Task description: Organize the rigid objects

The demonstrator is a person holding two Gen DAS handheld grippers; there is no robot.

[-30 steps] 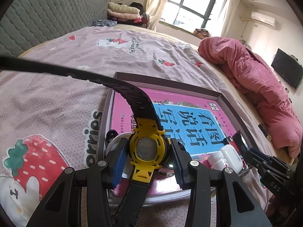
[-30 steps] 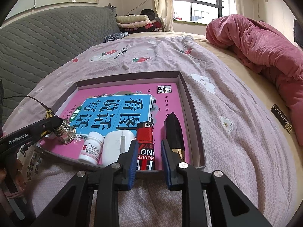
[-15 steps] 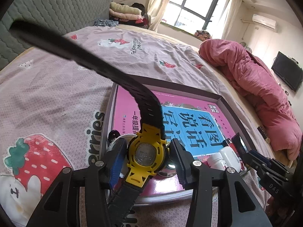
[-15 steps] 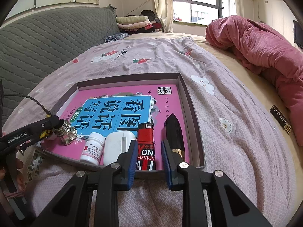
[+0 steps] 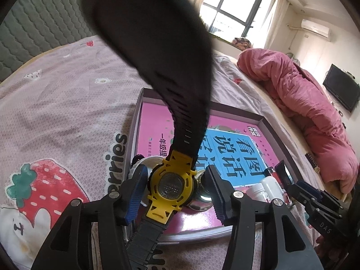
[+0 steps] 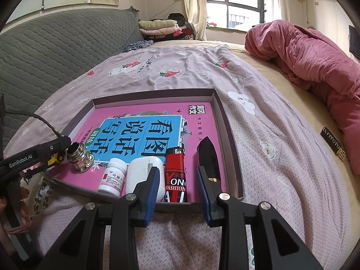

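Left gripper [image 5: 176, 187] fingers maybe letting go of watch [image 5: 170, 185] over tray [image 6: 231, 155]; strap flopping, could knock bottle [image 6: 112, 176]. Right gripper [image 6: 177, 190] fingers apart, holding nothing.

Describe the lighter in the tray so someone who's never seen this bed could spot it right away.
On the bed lies a shallow box tray holding a pink book. Along the tray's near edge runs a row of small items; the lighter lies between a white case and a black pointed object. It is the only red one, with lettering on it.
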